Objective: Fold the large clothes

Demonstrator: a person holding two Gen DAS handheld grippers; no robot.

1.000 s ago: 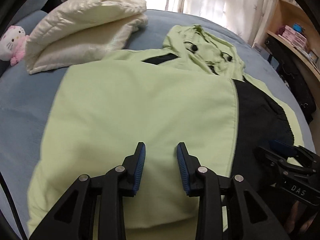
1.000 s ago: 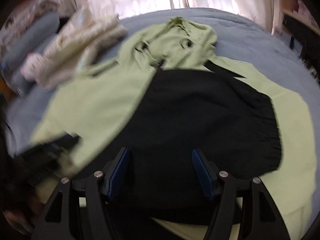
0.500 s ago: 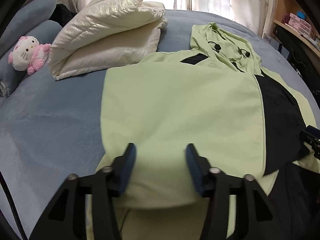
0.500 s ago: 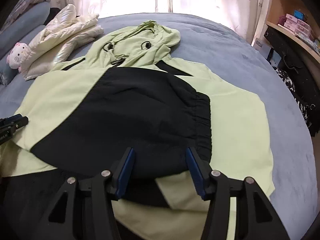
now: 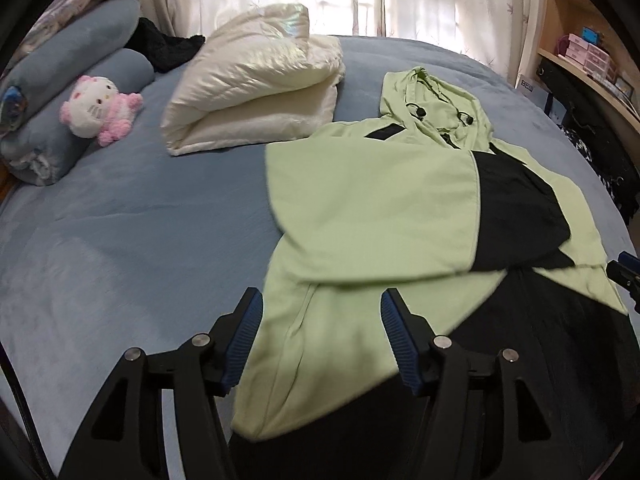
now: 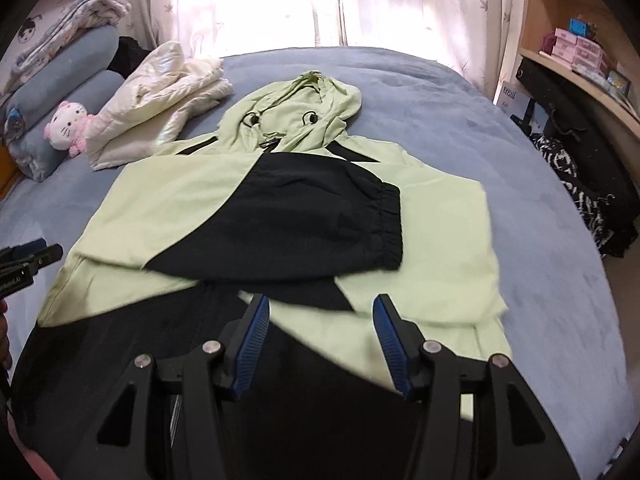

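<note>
A light green and black hooded jacket (image 5: 372, 208) lies flat on the blue bed, hood toward the window. Both sleeves are folded across its chest, the black cuffed sleeve (image 6: 304, 216) on top. It also shows in the right wrist view (image 6: 440, 220). My left gripper (image 5: 322, 338) is open and empty above the jacket's lower left hem. My right gripper (image 6: 318, 342) is open and empty above the lower hem near the middle. The tip of the right gripper shows at the left view's right edge (image 5: 624, 272), and the left gripper's tip shows at the right view's left edge (image 6: 28, 264).
A folded cream puffer jacket (image 5: 256, 96) lies beyond the jacket to the left. A pink and white plush toy (image 5: 98, 110) leans on rolled blue bedding (image 5: 72, 92). A wooden shelf with boxes (image 6: 576, 52) and dark bags (image 6: 580, 184) stand to the right of the bed (image 6: 540, 272).
Both grippers have pulled back toward the jacket's hem and away from the folded sleeves. The left gripper's jaws have opened wider. The jacket has stayed in place.
</note>
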